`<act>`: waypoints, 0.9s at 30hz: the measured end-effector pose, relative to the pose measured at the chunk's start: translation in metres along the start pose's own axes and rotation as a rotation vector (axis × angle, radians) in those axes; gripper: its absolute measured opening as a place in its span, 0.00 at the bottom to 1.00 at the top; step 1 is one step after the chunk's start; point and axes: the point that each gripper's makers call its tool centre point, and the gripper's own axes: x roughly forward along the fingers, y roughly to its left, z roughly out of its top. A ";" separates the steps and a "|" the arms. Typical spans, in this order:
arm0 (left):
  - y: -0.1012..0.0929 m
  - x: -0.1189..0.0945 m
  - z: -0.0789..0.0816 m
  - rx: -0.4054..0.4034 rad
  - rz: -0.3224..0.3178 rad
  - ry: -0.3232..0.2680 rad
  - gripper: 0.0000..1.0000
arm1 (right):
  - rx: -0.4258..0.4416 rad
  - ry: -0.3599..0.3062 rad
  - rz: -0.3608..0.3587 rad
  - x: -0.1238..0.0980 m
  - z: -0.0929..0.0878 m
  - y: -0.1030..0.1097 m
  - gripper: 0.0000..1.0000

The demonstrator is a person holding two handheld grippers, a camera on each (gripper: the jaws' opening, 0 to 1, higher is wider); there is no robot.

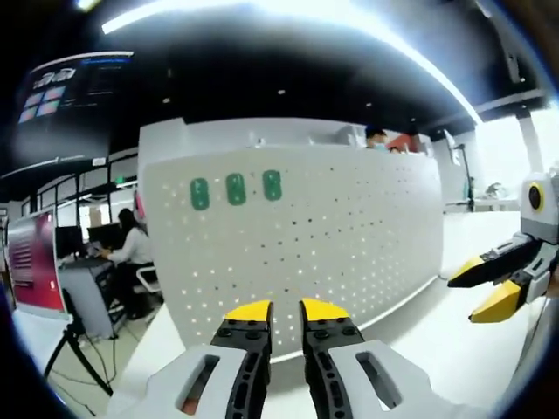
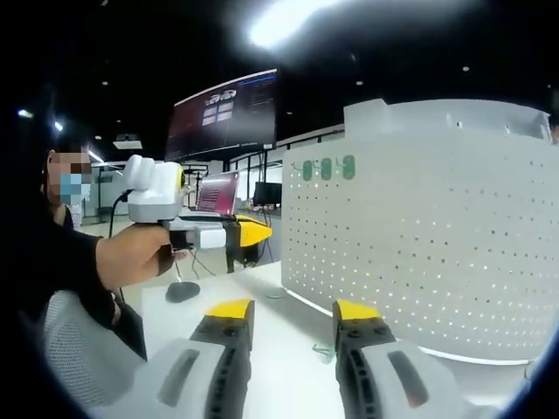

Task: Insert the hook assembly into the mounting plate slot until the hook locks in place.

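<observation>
A white perforated mounting plate [image 1: 349,227] stands upright on the white table [image 1: 437,340], with three green hook pieces [image 1: 236,188] in a row near its upper left. In the right gripper view the same plate [image 2: 437,227] is on the right, its green hooks [image 2: 327,168] at its top left corner. My left gripper [image 1: 286,311] points at the plate's lower edge, its yellow-tipped jaws a narrow gap apart and holding nothing. My right gripper [image 2: 293,309] is open and holds nothing. A small pale piece [image 2: 321,352] lies on the table between its jaws.
The right gripper [image 1: 489,284] enters the left gripper view from the right, jaws apart. A person's hand holds the left gripper [image 2: 188,229] at the left of the right gripper view. A dark rounded object [image 2: 182,291] lies on the table. Desks, monitors and a seated person [image 1: 131,249] are behind.
</observation>
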 end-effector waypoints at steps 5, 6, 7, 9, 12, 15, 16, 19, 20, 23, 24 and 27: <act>-0.003 0.000 -0.004 -0.023 -0.033 0.000 0.14 | 0.000 0.037 -0.015 0.001 -0.012 -0.004 0.33; -0.005 0.000 -0.004 -0.030 -0.041 -0.001 0.14 | 0.001 0.042 -0.019 0.001 -0.013 -0.005 0.33; -0.005 0.000 -0.005 -0.036 -0.044 0.000 0.14 | 0.000 0.046 -0.026 0.001 -0.015 -0.008 0.33; -0.007 0.001 -0.004 -0.050 -0.057 -0.005 0.15 | 0.001 0.057 -0.039 0.001 -0.017 -0.012 0.33; -0.014 0.002 -0.004 -0.058 -0.081 -0.008 0.16 | -0.009 0.076 -0.058 0.002 -0.020 -0.018 0.33; -0.024 0.003 -0.004 -0.056 -0.113 -0.010 0.16 | -0.023 0.087 -0.065 0.005 -0.020 -0.022 0.33; -0.025 0.003 -0.004 -0.057 -0.115 -0.010 0.16 | -0.032 0.095 -0.065 0.008 -0.020 -0.024 0.33; -0.031 0.003 -0.003 -0.056 -0.136 -0.012 0.15 | -0.049 0.114 -0.067 0.016 -0.023 -0.028 0.33; -0.032 0.003 -0.003 -0.055 -0.139 -0.014 0.15 | -0.052 0.118 -0.067 0.019 -0.024 -0.029 0.33; -0.032 0.002 -0.001 -0.057 -0.141 -0.021 0.15 | -0.060 0.135 -0.064 0.028 -0.026 -0.033 0.32; -0.031 0.002 -0.001 -0.059 -0.140 -0.022 0.15 | -0.066 0.142 -0.062 0.032 -0.027 -0.034 0.32; -0.031 0.002 0.000 -0.061 -0.140 -0.025 0.15 | -0.074 0.158 -0.057 0.043 -0.031 -0.037 0.32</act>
